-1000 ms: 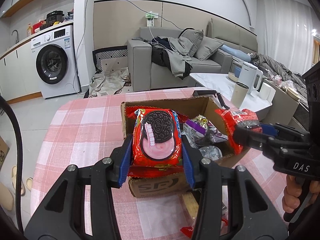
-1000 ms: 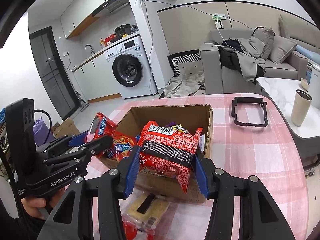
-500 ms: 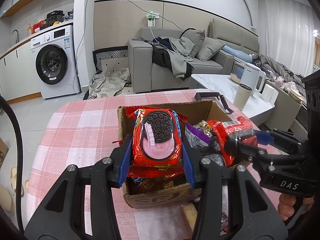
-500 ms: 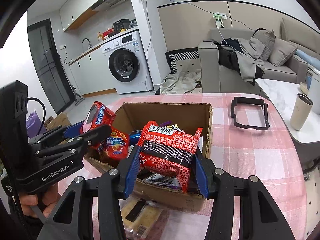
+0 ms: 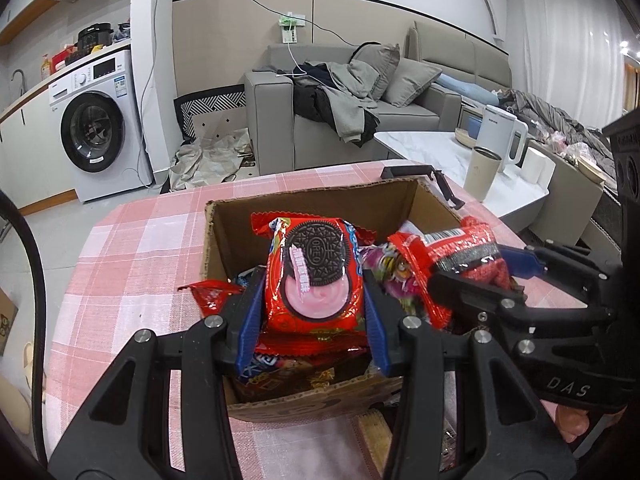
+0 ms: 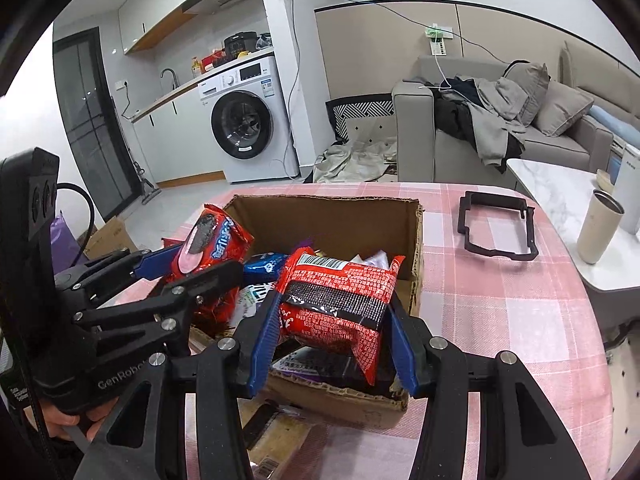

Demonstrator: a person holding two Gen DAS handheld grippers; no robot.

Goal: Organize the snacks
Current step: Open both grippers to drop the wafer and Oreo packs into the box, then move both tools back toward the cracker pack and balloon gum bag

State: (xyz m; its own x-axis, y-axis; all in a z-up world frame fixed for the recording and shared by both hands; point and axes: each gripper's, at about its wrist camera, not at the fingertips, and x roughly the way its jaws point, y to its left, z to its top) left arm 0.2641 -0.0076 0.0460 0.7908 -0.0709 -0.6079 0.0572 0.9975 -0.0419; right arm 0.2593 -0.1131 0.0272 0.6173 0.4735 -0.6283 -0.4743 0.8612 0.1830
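- Left gripper (image 5: 314,300) pinched the cookie pack (image 5: 314,276) by its long sides, above the box (image 5: 304,404) on the tabletop (image 5: 132,248).
- Right gripper (image 6: 332,316) squeezed the red snack bag (image 6: 340,300) over the same box; both looked light, crinkly, slippery and crushable.

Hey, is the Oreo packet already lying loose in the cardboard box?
No, the left gripper holds the Oreo packet between its jaws above the cardboard box, not lying loose inside.

Both held packets now over the cardboard box (image 5: 308,400).
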